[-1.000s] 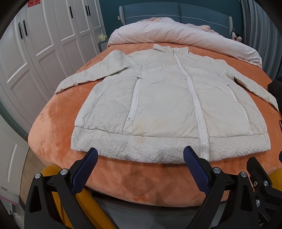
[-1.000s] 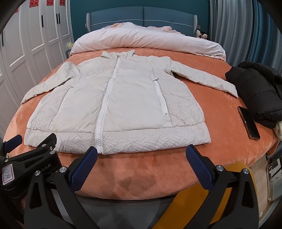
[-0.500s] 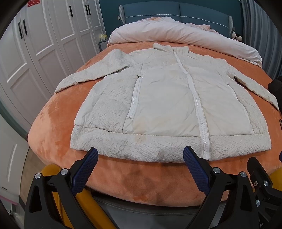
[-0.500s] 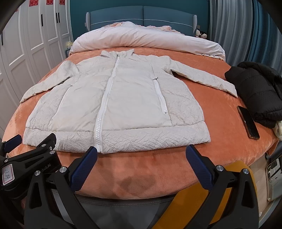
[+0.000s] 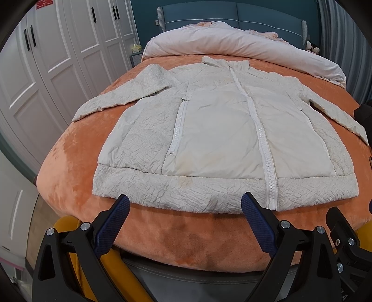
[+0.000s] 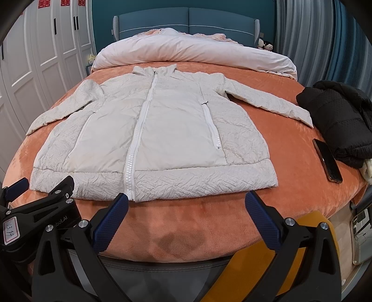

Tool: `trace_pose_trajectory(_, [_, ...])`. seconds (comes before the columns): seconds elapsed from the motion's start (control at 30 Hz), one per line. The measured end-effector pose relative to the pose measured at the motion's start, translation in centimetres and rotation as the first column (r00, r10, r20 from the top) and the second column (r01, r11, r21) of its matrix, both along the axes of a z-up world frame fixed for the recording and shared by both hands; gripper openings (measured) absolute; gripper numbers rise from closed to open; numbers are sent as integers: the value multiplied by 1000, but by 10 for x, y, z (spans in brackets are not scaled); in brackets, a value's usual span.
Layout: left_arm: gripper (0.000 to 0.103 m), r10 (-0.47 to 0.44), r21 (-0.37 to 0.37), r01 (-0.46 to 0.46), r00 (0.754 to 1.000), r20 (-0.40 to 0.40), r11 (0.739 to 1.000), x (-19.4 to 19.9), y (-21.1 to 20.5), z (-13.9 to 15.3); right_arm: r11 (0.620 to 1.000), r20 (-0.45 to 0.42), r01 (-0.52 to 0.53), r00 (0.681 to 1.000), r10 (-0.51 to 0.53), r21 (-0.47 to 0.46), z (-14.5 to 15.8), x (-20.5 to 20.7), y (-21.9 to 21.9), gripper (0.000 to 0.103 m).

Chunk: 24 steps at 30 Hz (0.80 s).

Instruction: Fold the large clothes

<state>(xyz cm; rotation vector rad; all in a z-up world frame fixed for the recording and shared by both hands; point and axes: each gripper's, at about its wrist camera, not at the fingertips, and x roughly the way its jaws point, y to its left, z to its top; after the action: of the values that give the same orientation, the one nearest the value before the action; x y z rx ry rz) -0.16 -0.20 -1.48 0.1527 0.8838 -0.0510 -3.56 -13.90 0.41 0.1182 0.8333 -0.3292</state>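
Bed under orange plush cover, blue headboard, teal wall, white wardrobe doors, grey-blue curtains, possibly wooden floor.

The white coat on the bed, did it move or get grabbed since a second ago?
No. The white coat lies flat and spread out as before. Both open grippers, left and right, only crept slightly nearer its hem, holding nothing. The phone and black jacket stayed put.
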Motion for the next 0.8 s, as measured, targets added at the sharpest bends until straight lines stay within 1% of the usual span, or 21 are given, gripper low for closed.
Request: trace_pose_trajectory(0.8, [93, 0, 3, 0, 1000, -3, 1000, -2, 2, -7, 1000, -5, 2, 1000, -3, -1, -3, -2, 0, 98])
